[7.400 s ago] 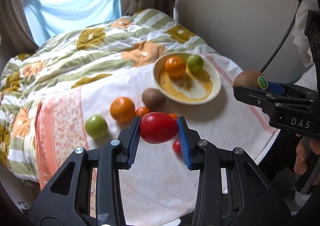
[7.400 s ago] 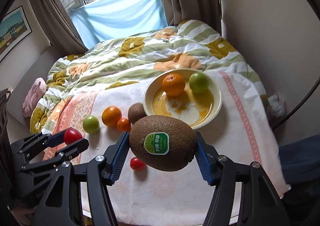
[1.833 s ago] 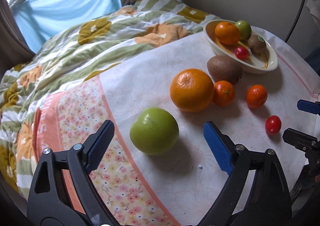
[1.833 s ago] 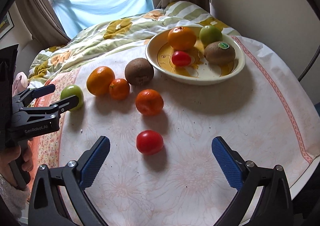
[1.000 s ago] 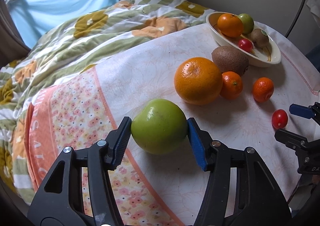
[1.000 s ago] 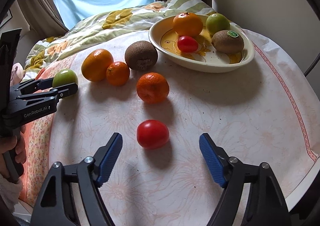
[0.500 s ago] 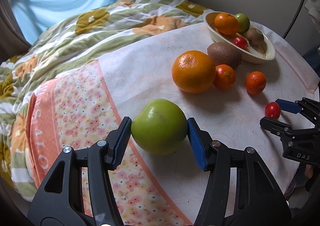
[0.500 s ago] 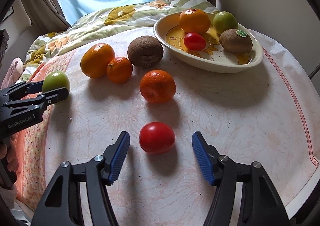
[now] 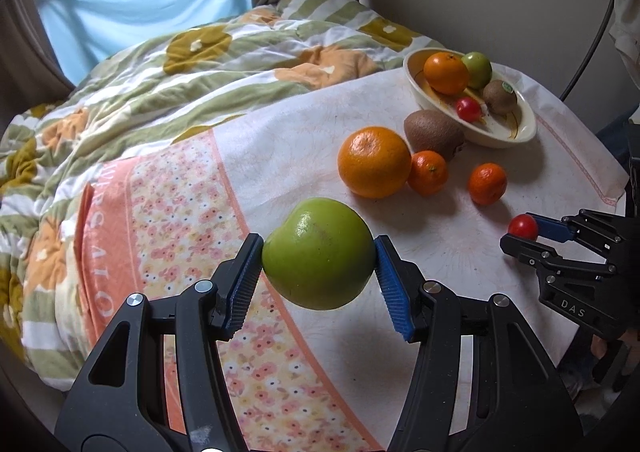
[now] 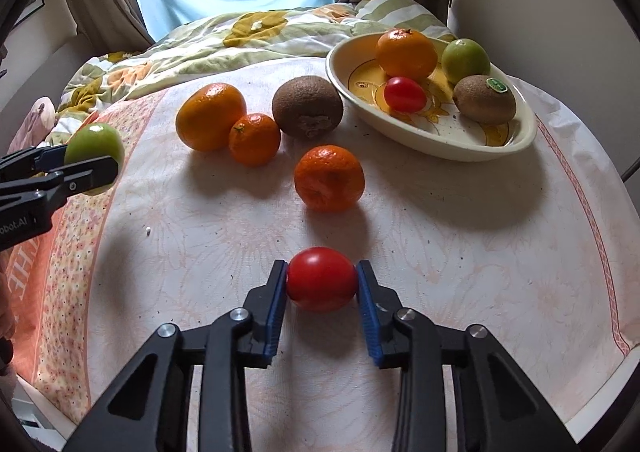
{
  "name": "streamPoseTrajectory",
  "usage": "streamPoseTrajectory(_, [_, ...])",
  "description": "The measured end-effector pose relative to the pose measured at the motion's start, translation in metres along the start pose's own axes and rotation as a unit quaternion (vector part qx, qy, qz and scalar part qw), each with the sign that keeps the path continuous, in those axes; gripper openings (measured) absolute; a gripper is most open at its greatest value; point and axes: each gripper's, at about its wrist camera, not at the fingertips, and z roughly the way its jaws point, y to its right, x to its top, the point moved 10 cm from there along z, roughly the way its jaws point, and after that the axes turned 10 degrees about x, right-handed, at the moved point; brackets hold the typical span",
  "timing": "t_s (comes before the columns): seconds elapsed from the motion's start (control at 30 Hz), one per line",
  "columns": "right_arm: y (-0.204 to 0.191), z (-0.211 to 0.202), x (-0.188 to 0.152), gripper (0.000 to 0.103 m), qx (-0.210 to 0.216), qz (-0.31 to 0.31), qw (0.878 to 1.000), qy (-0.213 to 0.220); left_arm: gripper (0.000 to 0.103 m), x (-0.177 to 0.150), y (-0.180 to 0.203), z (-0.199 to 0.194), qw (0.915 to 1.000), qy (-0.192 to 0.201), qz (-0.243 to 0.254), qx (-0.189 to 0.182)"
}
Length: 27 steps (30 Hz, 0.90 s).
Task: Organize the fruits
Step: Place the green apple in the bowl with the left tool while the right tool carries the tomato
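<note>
My left gripper (image 9: pixel 319 264) is shut on a green apple (image 9: pixel 318 253) and holds it above the cloth; it also shows in the right wrist view (image 10: pixel 94 150). My right gripper (image 10: pixel 321 279) is shut on a small red tomato (image 10: pixel 321 278) at the table surface; the tomato also shows in the left wrist view (image 9: pixel 523 227). The cream bowl (image 10: pixel 432 138) at the far right holds an orange (image 10: pixel 406 53), a green apple (image 10: pixel 465 60), a tomato (image 10: pixel 404 94) and a stickered kiwi (image 10: pixel 484 99).
On the cloth lie a large orange (image 10: pixel 211 116), two mandarins (image 10: pixel 254 139) (image 10: pixel 329 177) and a kiwi (image 10: pixel 307 106). A bed with a flowered quilt (image 9: pixel 160 64) adjoins the table at the back. The table edge (image 10: pixel 600 404) runs at the near right.
My left gripper has lifted the green apple off the cloth. My right gripper has closed from open onto the small tomato.
</note>
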Motion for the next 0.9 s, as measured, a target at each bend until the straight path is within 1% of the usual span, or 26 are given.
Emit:
streamPoseTrajectory(0.27, [0.008, -0.047, 0.027, 0.031, 0.017, -0.03, 0.999, 0.028, 0.06, 0.025, 0.019, -0.04, 0.9993, 0.018, -0.031, 0.009])
streamPoseTrajectory(0.53, [0.032, -0.092, 0.058, 0.031, 0.035, -0.044, 0.997, 0.049, 0.06, 0.064, 0.054, -0.072, 0.9977, 0.041, -0.054, 0.009])
streamPoseTrajectory(0.73, [0.056, -0.105, 0.077, 0.031, 0.046, -0.048, 0.996, 0.055, 0.06, 0.091, 0.084, -0.078, 0.997, 0.051, -0.057, 0.01])
streamPoseTrajectory(0.9, [0.073, -0.106, 0.09, 0.031, 0.056, -0.058, 0.995, 0.053, 0.06, 0.113, 0.109, -0.071, 0.9966, 0.053, -0.062, 0.008])
